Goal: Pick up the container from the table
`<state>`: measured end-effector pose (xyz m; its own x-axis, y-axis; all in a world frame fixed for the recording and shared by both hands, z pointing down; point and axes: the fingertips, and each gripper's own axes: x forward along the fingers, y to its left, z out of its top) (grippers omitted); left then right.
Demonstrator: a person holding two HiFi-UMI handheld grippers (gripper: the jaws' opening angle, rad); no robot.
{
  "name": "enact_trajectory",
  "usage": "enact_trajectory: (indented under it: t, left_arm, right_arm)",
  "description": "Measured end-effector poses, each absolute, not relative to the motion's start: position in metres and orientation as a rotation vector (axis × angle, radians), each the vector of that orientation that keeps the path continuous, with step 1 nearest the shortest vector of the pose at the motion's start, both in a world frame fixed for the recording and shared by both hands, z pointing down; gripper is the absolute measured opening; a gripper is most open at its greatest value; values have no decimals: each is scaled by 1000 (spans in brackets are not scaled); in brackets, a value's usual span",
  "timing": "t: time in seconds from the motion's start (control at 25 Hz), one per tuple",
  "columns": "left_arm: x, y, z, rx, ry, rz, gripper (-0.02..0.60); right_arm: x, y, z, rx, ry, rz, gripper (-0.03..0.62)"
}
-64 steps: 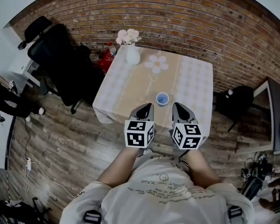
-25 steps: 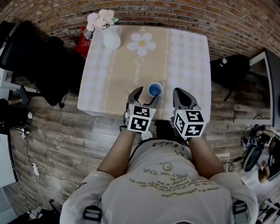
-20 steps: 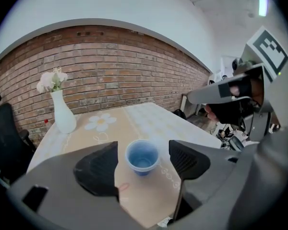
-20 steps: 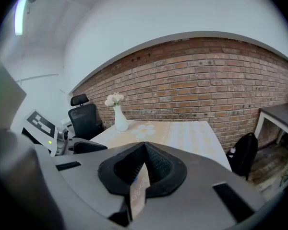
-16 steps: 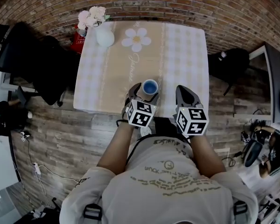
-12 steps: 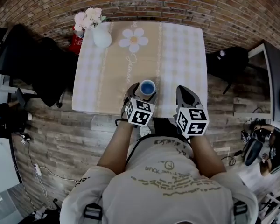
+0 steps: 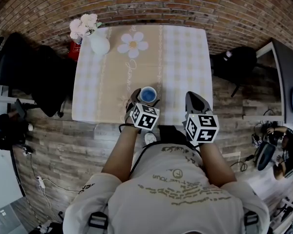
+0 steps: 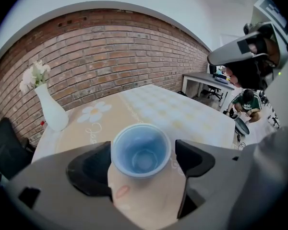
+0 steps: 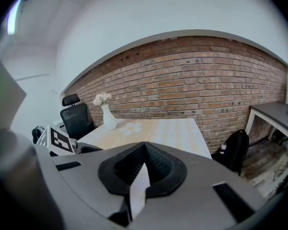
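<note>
Two grippers, one container: your left gripper [image 7: 144, 97] brackets the blue container [image 8: 140, 150] near the table's [image 7: 185, 57] front edge.
Your left jaws have just been opening and now stand wide, one on each side of the upright container, not clamped on it. The container sits on the tablecloth's tan band. Your right gripper [image 7: 196, 100] hovers just beside, jaws closed together and empty. A white vase [image 7: 98, 44] of flowers stands at the far left corner.
</note>
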<state>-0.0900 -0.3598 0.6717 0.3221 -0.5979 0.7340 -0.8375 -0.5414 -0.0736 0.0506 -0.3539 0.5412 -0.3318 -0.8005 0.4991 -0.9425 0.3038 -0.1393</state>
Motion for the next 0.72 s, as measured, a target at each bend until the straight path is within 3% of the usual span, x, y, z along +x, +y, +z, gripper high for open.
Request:
enact_trajectory:
  t: [0.72]
  left_arm:
    - [-97, -361, 669, 2262, -1322, 1093, 374]
  right_arm:
    - [52, -359, 544, 1549, -2240, 579, 0]
